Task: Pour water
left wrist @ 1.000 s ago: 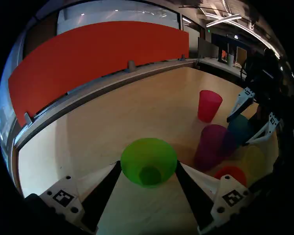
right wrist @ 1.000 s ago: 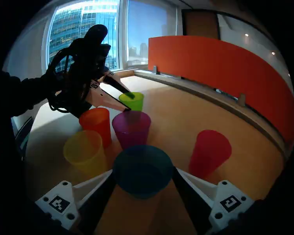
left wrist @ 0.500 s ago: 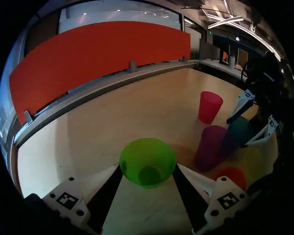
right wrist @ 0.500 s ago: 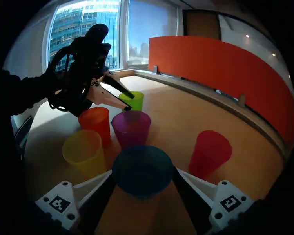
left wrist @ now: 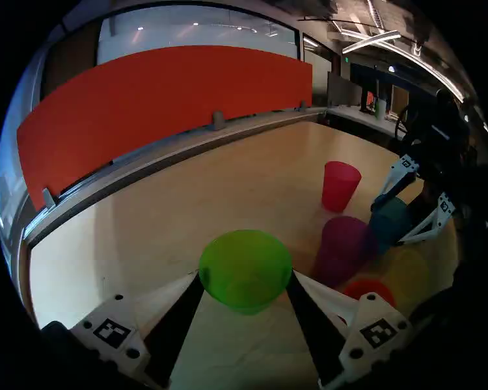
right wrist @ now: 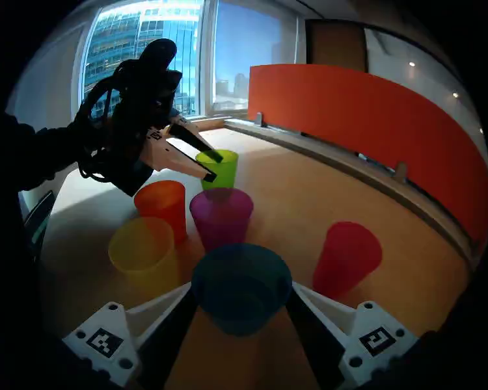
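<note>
**Item 1.** Your left hand-held gripper: part closed, both fingers pressing a translucent green plastic cup, kept upright, probably to avoid spilling.

**Item 2.** Your right hand-held gripper: clamped the same way on a translucent teal plastic cup, also upright.

**Items 3–6.** Standing on the wooden bench, probably grouped as receivers:
- translucent purple plastic cup, just beyond the right hand-held gripper
- orange plastic cup and yellow plastic cup, ahead-left
- red plastic cup, ahead-right and apart

**Water.** You cannot tell whether either held cup has any.
</note>
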The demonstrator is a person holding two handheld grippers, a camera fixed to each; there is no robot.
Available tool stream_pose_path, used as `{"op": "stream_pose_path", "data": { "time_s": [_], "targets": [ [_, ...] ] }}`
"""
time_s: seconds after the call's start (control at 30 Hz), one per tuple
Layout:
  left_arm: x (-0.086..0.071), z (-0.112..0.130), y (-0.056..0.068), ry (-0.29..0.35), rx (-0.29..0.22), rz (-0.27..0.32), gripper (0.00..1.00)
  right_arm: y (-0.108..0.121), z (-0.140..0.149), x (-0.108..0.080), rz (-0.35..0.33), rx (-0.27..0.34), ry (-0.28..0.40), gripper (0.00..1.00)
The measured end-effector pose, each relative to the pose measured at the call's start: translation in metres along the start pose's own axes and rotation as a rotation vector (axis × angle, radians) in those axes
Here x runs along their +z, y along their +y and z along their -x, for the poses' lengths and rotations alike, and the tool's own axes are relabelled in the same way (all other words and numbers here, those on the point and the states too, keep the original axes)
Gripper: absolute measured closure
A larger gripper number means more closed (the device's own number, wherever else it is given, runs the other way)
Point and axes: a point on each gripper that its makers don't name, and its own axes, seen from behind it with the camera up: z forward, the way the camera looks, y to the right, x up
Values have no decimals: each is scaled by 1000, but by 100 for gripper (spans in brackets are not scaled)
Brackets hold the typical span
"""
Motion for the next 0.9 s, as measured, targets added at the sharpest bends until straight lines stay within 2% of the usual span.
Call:
{"op": "stream_pose_path", "data": {
  "time_s": [0.27, 0.57, 0.9],
  "targets": [
    [-23, -19, 5, 60, -15, 1, 14, 1, -20, -16, 20, 12, 48, 10],
    [-66, -50, 13, 160, -5, -21, 14, -4, -42, -40, 41, 17, 102, 10],
    [-110, -82, 22, 270, -36, -18, 14, -14, -71, -66, 53, -1, 171, 10]
  ]
}}
